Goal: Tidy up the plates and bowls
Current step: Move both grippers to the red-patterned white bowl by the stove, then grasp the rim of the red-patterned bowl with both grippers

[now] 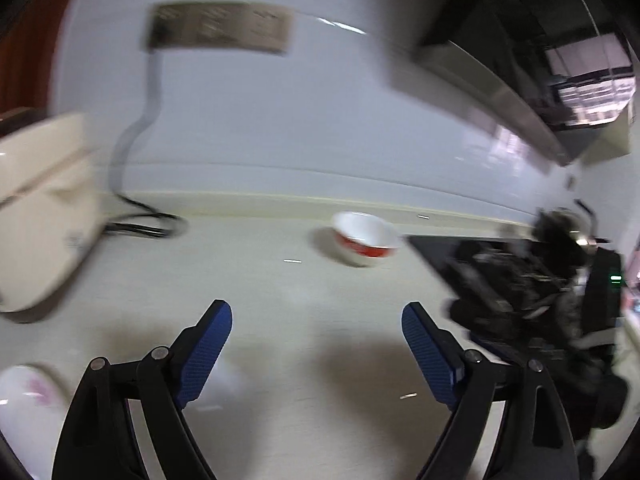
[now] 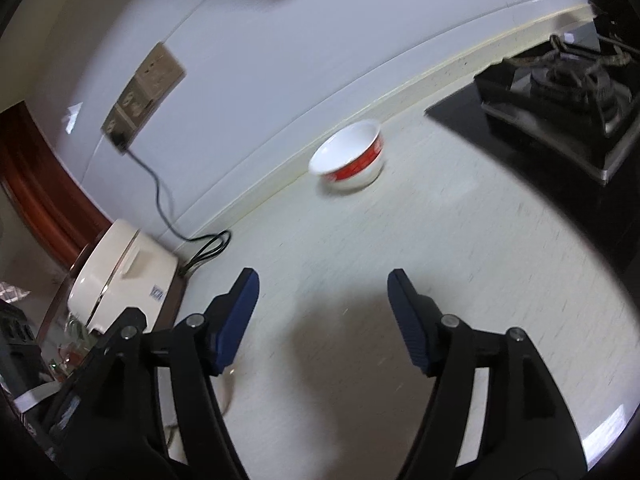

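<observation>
A white bowl with a red band (image 1: 366,240) stands upright on the pale countertop near the back wall, and it also shows in the right wrist view (image 2: 349,158). My left gripper (image 1: 316,316) is open over bare counter, well short of the bowl, with nothing between its blue pads. My right gripper (image 2: 324,280) is open too, with nothing between its jaws and the bowl far ahead of it. A white dish with a pink pattern (image 1: 24,396) lies at the lower left, beside the left gripper's arm and partly cut off by the frame.
A black gas stove (image 2: 560,92) takes up the right side of the counter. A white lidded appliance (image 2: 124,276) sits at the left, its cable running up to a wall socket (image 2: 148,84). A blurred black device (image 1: 540,300) hangs at the right of the left wrist view.
</observation>
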`<state>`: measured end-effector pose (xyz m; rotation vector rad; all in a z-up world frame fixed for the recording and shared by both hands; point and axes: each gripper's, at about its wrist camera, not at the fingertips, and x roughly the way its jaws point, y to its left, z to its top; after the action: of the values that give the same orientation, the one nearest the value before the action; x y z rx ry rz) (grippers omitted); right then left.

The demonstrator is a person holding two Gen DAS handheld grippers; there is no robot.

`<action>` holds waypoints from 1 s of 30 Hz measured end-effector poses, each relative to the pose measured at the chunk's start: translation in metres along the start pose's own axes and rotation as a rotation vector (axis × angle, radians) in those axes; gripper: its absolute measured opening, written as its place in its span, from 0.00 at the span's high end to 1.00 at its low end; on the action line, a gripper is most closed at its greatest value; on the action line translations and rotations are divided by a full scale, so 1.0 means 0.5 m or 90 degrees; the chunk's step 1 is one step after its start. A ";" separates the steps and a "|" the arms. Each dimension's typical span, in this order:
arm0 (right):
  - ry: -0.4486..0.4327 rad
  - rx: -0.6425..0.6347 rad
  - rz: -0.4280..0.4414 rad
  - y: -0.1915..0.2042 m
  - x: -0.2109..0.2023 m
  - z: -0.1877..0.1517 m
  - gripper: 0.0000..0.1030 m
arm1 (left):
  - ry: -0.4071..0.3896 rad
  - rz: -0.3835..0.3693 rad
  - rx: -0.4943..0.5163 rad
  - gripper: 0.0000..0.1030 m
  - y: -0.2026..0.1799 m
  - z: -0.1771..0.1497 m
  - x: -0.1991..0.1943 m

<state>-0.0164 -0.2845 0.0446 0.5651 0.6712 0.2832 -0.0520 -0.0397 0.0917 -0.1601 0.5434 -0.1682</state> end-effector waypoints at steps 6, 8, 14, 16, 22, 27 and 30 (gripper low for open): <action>0.011 0.042 -0.038 -0.081 0.046 0.073 0.28 | 0.025 -0.013 -0.057 0.15 -0.053 0.045 0.144; 0.015 0.049 -0.050 -0.100 0.066 0.092 0.28 | 0.011 0.010 -0.091 0.15 -0.039 0.053 0.188; 0.040 0.048 -0.046 -0.109 0.166 0.160 0.28 | 0.028 0.049 -0.177 0.15 0.009 0.035 0.289; 0.063 0.047 -0.034 -0.095 0.222 0.184 0.28 | 0.043 0.055 -0.196 0.15 0.024 0.026 0.303; 0.120 0.036 -0.059 -0.073 0.354 0.214 0.28 | 0.064 0.067 -0.251 0.15 0.056 0.019 0.313; 0.157 0.010 -0.053 -0.057 0.392 0.213 0.36 | 0.086 0.061 -0.269 0.15 0.060 0.018 0.320; 0.166 0.015 -0.051 -0.060 0.382 0.212 0.54 | 0.096 0.060 -0.270 0.15 0.062 0.015 0.322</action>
<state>0.1990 -0.2707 -0.0014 0.5266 0.9472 0.2770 0.0914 -0.0410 0.0117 -0.5364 0.7314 0.0298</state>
